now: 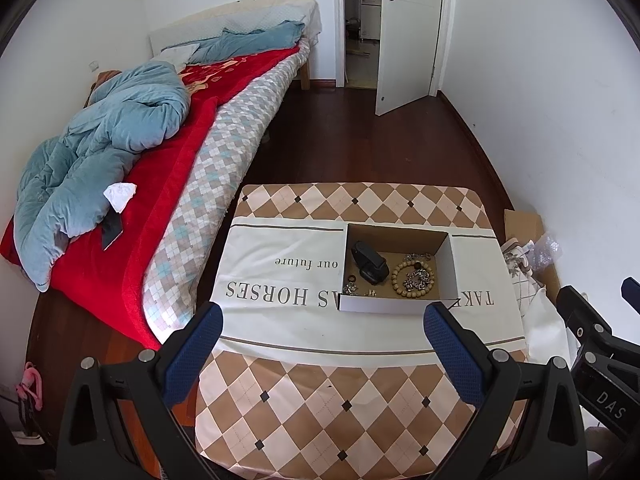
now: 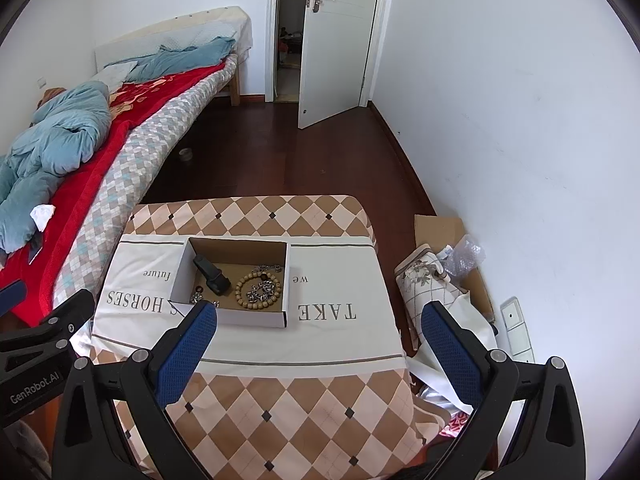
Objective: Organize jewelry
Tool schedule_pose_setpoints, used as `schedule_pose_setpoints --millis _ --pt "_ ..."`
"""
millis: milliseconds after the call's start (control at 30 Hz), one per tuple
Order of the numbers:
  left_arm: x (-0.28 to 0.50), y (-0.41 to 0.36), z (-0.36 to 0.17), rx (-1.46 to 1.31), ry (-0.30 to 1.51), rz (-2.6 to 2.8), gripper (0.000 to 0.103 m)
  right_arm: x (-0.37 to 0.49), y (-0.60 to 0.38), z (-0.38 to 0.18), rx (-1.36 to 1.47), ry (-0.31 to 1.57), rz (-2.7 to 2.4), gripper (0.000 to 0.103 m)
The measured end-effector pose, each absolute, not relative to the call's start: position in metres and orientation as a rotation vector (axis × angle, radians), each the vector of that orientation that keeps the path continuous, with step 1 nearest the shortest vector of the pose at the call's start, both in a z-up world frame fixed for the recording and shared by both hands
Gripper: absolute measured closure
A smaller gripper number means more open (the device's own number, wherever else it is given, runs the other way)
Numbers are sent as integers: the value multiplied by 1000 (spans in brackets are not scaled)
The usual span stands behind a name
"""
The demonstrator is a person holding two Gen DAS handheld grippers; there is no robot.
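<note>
A small table stands beside the bed, covered by a diamond-patterned cloth with a white printed panel across the middle. On that panel sits an open cardboard box, white outside and brown inside. The jewelry is all in it: a black watch lies toward its left side, a wooden bead bracelet rings a tangle of silver chain on the right, more silver links lie against the far wall, and some small rings and metal pieces are scattered by the near left corner.

The left hand-held gripper hangs above the near half of the table, its blue-padded jaws spread wide and holding nothing. The right hand-held gripper hovers just beside it, over the table's right edge, also wide apart and empty. Neither touches the box.

On the floor to the right of the table, by the wall, lie flattened cardboard, bubble wrap and a bundle of fabric.
</note>
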State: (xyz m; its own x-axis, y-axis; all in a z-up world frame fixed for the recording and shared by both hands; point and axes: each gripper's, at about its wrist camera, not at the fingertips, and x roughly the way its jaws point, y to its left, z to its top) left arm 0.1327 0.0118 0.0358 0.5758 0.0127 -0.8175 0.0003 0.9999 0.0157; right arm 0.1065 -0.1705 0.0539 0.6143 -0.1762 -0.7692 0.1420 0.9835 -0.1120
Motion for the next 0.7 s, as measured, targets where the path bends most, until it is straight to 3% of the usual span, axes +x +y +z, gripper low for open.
schedule_pose_setpoints --millis 700 --pt "131 12 38 20 952 14 1 106 -171 56 -43 891 -174 0"
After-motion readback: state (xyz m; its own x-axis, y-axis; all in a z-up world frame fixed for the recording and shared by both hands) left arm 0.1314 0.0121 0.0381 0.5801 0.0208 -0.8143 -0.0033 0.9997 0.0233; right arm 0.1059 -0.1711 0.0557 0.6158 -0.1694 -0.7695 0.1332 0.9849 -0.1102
